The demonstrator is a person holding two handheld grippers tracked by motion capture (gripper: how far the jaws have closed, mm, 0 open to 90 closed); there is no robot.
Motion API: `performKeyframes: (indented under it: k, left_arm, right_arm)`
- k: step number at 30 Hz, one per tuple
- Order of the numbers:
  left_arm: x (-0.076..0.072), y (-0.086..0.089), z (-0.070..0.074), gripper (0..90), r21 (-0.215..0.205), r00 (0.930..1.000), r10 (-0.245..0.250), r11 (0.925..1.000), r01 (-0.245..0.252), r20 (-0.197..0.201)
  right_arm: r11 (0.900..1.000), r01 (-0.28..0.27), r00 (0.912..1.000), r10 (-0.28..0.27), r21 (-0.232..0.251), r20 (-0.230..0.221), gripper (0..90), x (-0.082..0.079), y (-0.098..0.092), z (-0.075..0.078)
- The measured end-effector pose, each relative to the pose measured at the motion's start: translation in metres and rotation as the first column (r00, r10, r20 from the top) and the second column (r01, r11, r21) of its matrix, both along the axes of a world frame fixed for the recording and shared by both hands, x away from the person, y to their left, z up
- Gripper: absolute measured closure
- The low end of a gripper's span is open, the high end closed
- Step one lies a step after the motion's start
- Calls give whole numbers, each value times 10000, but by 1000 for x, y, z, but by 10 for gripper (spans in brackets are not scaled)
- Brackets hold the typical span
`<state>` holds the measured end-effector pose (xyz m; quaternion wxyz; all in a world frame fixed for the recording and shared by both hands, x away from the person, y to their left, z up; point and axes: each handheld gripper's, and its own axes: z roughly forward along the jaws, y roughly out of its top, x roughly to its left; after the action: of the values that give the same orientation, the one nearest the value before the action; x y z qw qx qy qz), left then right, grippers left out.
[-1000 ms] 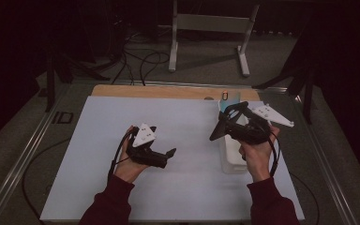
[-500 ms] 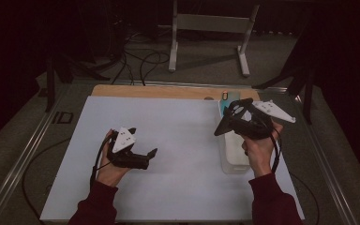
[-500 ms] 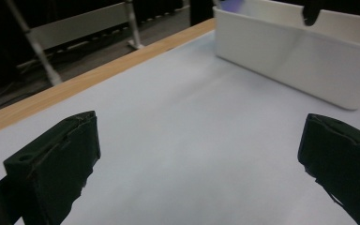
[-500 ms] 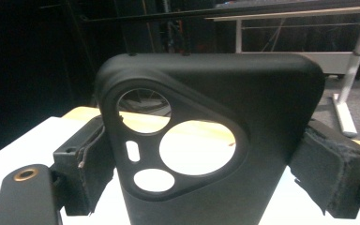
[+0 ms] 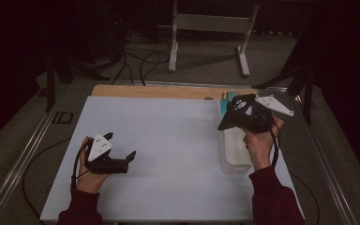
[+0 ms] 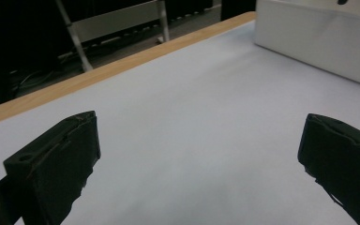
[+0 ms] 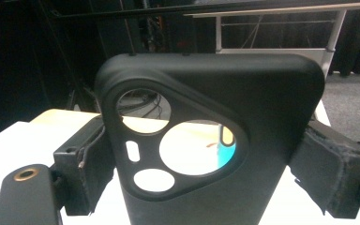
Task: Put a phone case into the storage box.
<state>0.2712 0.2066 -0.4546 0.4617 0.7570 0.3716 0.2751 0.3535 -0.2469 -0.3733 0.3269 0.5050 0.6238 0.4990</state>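
On the right side of the table in the high view, we see the right gripper (image 5: 232,115) held up in the person's right hand (image 5: 258,143), above a white tray (image 5: 229,161) that lies along the right edge of the white sheet (image 5: 168,136). A black phone case (image 5: 238,112) sits between its jaws, tilted, with its camera cut-outs facing up toward us. At the far end of the tray a small teal and orange object (image 5: 225,97) shows; we cannot tell what it is. The left gripper (image 5: 127,159) rests low over the near left part of the sheet, held in the left hand (image 5: 91,176), its jaws pointing right and standing apart with nothing between them. The two grippers are well apart. A wooden strip (image 5: 159,91) runs along the far edge of the sheet.

In the left gripper view, we look along the two black jaws, spread wide at either side of the frame, with only bare white sheet (image 6: 192,122) between them. The white tray's wall (image 6: 318,42) stands at the upper right, and the wooden strip (image 6: 112,70) crosses behind.

In the right gripper view, we see the phone case (image 7: 206,136) upright and close, pinched by its sides between the two jaws. Through its large round cut-out, the wooden strip and the teal object (image 7: 226,154) show beyond.
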Motion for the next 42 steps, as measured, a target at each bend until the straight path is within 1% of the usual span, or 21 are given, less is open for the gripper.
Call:
performKeyframes:
  k: [2,5,6,8,9,15,20,22,25,28,36,42]
  left_arm:
    - [-1,4,-1,0,-87,9999,96,9999,-95,71]
    - [-1,4,-1,0,-87,9999,96,9999,-95,71]
    - [-5,11,-3,0,11,9995,287,9996,-287,115]
    - [-5,12,-4,0,1,9993,353,9994,-353,129]
    - [-7,17,-8,0,-60,9986,503,9987,-502,170]
    - [-11,26,-16,0,-166,9975,688,9975,-686,133]
    - [-16,29,-20,0,-291,9966,792,9965,-785,218]
    - [-17,29,-22,0,-353,9968,757,9966,-747,263]
    - [-18,29,-22,0,-294,9966,767,9967,-758,292]
    - [-18,30,-22,0,-372,9958,851,9958,-838,341]
    - [-19,29,-23,0,-364,9964,785,9963,-774,313]
    - [-20,30,-22,0,-425,9963,806,9959,-793,299]
  right_arm:
    - [10000,79,10000,-79,45,-24,143,1,-1,0]
    - [9999,98,10000,-98,39,-10,143,2,-1,0]
    - [9999,98,10000,-98,39,-10,143,2,-1,0]
    - [9998,205,9998,-205,19,-12,143,4,-3,0]
    - [9996,271,9996,-271,-15,-17,143,6,-3,0]
    - [9991,373,9993,-374,-213,-37,143,10,-3,0]
    - [9981,554,9984,-556,-279,-69,143,16,-3,-1]
    - [9976,620,9980,-624,-319,-87,143,18,-3,-1]
    - [9969,719,9973,-723,-316,-115,143,21,-3,-3]
    - [9954,870,9961,-876,-408,-130,143,25,-3,-5]
    - [9908,1296,9905,-1312,-381,-418,143,37,-8,-13]
    - [9880,1439,9871,-1473,-556,-622,142,45,-7,-18]
